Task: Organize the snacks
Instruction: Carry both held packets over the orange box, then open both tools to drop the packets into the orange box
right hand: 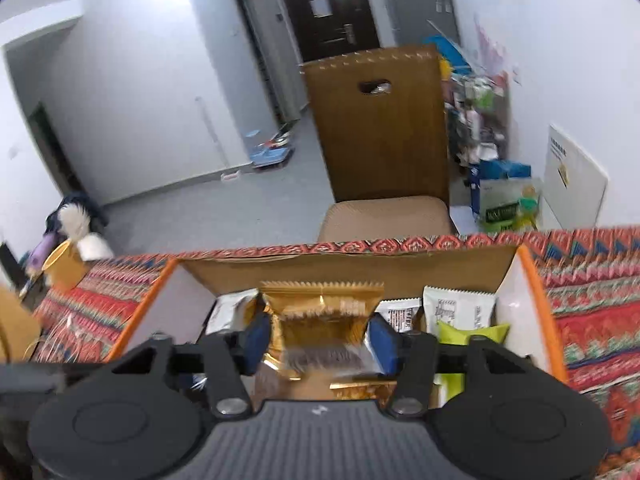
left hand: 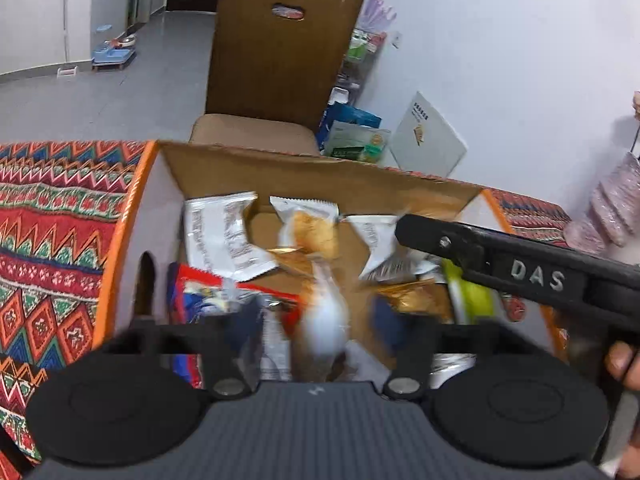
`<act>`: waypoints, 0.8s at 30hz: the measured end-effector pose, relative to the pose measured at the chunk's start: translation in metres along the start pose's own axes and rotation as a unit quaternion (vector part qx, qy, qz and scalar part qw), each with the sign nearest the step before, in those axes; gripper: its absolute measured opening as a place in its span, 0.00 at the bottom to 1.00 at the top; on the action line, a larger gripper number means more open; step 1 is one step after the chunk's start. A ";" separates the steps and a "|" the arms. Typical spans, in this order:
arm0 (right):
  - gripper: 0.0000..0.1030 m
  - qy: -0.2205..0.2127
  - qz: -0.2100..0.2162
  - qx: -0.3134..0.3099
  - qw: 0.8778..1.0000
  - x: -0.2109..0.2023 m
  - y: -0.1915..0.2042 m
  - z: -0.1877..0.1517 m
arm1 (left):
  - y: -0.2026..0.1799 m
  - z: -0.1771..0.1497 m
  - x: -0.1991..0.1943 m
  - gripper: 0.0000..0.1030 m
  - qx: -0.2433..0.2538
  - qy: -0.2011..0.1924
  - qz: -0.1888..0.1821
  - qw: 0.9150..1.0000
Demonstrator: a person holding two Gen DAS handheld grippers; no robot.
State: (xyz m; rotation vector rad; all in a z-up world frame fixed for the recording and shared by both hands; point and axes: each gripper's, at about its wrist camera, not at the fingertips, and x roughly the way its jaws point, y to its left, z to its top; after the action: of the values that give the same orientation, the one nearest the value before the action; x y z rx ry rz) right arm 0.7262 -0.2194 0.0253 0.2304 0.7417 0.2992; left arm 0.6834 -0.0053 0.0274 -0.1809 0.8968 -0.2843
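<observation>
An open cardboard box (left hand: pixel 280 172) with orange edges lies on the patterned tablecloth and holds several snack packets. My left gripper (left hand: pixel 316 320) hangs over it, its blurred blue pads wide apart. A blurred white and brown packet (left hand: pixel 324 320) is loose between them. A black finger (left hand: pixel 480 252) of my right gripper reaches in from the right. In the right wrist view, my right gripper (right hand: pixel 320 340) is over the same box (right hand: pixel 320 272). A gold packet (right hand: pixel 320 304) stands between its blue pads (right hand: pixel 256 340); its blurred lower part looks loose.
White packets (left hand: pixel 224 236), a red and blue packet (left hand: pixel 200 292) and a green packet (right hand: pixel 472 336) lie in the box. A brown chair (left hand: pixel 280 60) stands behind the table. Bags and a white board (left hand: pixel 428 136) lean on the right wall. A yellow cup (right hand: pixel 60 260) sits at the table's left.
</observation>
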 end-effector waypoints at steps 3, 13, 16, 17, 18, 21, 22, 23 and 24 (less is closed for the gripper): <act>0.74 0.011 0.006 -0.008 1.000 0.018 0.000 -0.015 | 0.010 -0.003 -0.007 0.77 0.023 -0.019 0.017 0.999; 0.80 -0.003 0.002 -0.020 1.000 -0.004 0.005 -0.017 | 0.021 0.001 -0.042 0.84 0.019 -0.037 0.027 0.999; 0.80 -0.020 0.003 -0.032 0.999 -0.037 0.007 -0.016 | 0.019 -0.007 -0.064 0.84 0.027 -0.039 0.030 0.998; 0.82 -0.025 0.002 -0.036 0.999 -0.050 0.006 -0.015 | 0.017 -0.012 -0.072 0.84 0.033 -0.039 0.033 0.998; 0.84 -0.029 0.001 -0.039 0.999 -0.063 0.006 -0.016 | 0.013 -0.015 -0.081 0.84 0.038 -0.041 0.035 0.998; 0.88 -0.042 0.004 -0.042 0.998 -0.107 0.006 -0.019 | 0.006 -0.028 -0.119 0.84 0.038 -0.057 0.047 0.997; 0.88 -0.047 0.002 -0.045 0.998 -0.125 0.007 -0.022 | 0.003 -0.032 -0.136 0.84 0.030 -0.067 0.048 0.996; 0.89 -0.052 0.001 -0.047 0.998 -0.141 0.008 -0.021 | 0.000 -0.037 -0.151 0.84 0.025 -0.075 0.046 0.996; 0.89 -0.060 -0.002 -0.051 0.997 -0.158 0.009 -0.022 | -0.005 -0.041 -0.164 0.84 0.025 -0.081 0.041 0.996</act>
State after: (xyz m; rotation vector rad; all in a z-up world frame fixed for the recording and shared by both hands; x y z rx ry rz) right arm 0.5989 -0.2636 0.1109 0.1494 0.6072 0.3154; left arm 0.5531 0.0412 0.1251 -0.1191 0.7337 -0.2117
